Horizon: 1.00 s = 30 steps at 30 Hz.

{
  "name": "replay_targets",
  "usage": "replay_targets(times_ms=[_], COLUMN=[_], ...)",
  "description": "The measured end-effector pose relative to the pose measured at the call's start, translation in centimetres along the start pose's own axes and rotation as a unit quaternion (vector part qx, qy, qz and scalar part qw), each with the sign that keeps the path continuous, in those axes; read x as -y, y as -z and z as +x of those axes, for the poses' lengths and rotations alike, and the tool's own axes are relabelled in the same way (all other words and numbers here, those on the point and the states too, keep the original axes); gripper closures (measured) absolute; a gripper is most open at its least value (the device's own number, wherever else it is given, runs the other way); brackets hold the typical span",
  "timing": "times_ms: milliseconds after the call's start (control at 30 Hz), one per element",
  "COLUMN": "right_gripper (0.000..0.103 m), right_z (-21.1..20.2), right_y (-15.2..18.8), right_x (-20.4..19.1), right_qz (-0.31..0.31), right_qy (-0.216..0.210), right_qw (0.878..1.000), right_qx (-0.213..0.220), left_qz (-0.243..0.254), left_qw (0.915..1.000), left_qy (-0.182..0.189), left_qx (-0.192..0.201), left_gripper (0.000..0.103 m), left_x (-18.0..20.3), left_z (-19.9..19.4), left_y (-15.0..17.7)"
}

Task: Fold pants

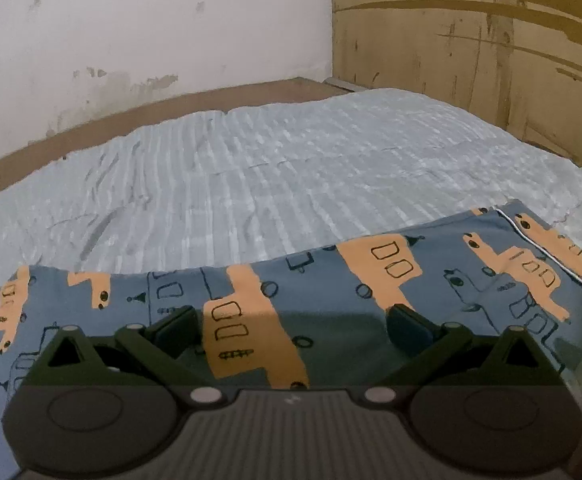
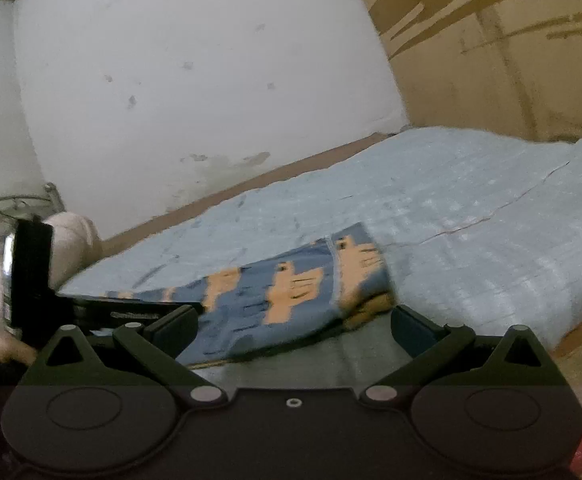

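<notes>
Blue pants [image 1: 331, 292] printed with orange trucks lie flat across the near side of a bed, running left to right. My left gripper [image 1: 293, 326] hovers just over the cloth, open, with nothing between its fingers. In the right wrist view the pants [image 2: 283, 292] stretch from the left toward a hemmed end at centre. My right gripper [image 2: 295, 326] is open at the near edge of that end, the cloth lying between and ahead of its fingers. The other gripper's black body [image 2: 35, 276] shows at the left, over the far end of the pants.
A pale blue ribbed bedsheet [image 1: 271, 168] covers the bed, with a brown bed frame [image 1: 131, 120] along a white wall. Brown cardboard panels [image 1: 471, 60] stand at the right. A hand [image 2: 11, 350] and a pale sleeve show at the left edge.
</notes>
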State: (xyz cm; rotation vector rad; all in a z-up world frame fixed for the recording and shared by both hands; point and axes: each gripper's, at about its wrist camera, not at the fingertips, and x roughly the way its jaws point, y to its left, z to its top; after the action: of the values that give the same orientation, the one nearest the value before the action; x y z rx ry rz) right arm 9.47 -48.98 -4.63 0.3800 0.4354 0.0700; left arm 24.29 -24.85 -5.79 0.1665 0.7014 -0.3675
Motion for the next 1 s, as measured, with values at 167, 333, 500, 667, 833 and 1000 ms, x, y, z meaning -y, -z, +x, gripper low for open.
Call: replay_targets(times_ms=[167, 333, 500, 667, 833, 1000], right_gripper=[0.009, 0.027, 0.051, 0.071, 0.084, 0.087], right_z=[1.1, 1.2, 1.8, 2.5, 3.1, 4.2], right_y=[-0.1, 0.0, 0.0, 0.0, 0.5, 2.1], right_x=[0.6, 0.9, 0.8, -0.1, -3.1, -7.1], right_qz=[0.070, 0.129, 0.160, 0.125, 0.000, -0.173], right_qy=[0.010, 0.039, 0.072, 0.109, 0.149, 0.199], right_qw=[0.998, 0.990, 0.983, 0.984, 0.986, 0.960], right_qx=[-0.002, 0.031, 0.052, 0.063, 0.079, 0.093], left_qz=[-0.006, -0.011, -0.038, -0.072, -0.061, -0.052], left_qw=[0.9997, 0.9982, 0.9903, 0.9730, 0.9579, 0.9492], left_qy=[0.012, 0.047, 0.119, 0.201, 0.259, 0.282], left_qx=[-0.020, -0.035, -0.060, -0.087, -0.109, -0.129], left_gripper=[0.001, 0.001, 0.001, 0.001, 0.001, 0.003], left_x=[-0.5, -0.3, 0.5, 2.0, 4.5, 6.3], left_z=[-0.2, -0.1, 0.6, 1.6, 2.3, 2.5], left_y=[-0.9, -2.4, -4.5, -7.5, -9.4, -10.0])
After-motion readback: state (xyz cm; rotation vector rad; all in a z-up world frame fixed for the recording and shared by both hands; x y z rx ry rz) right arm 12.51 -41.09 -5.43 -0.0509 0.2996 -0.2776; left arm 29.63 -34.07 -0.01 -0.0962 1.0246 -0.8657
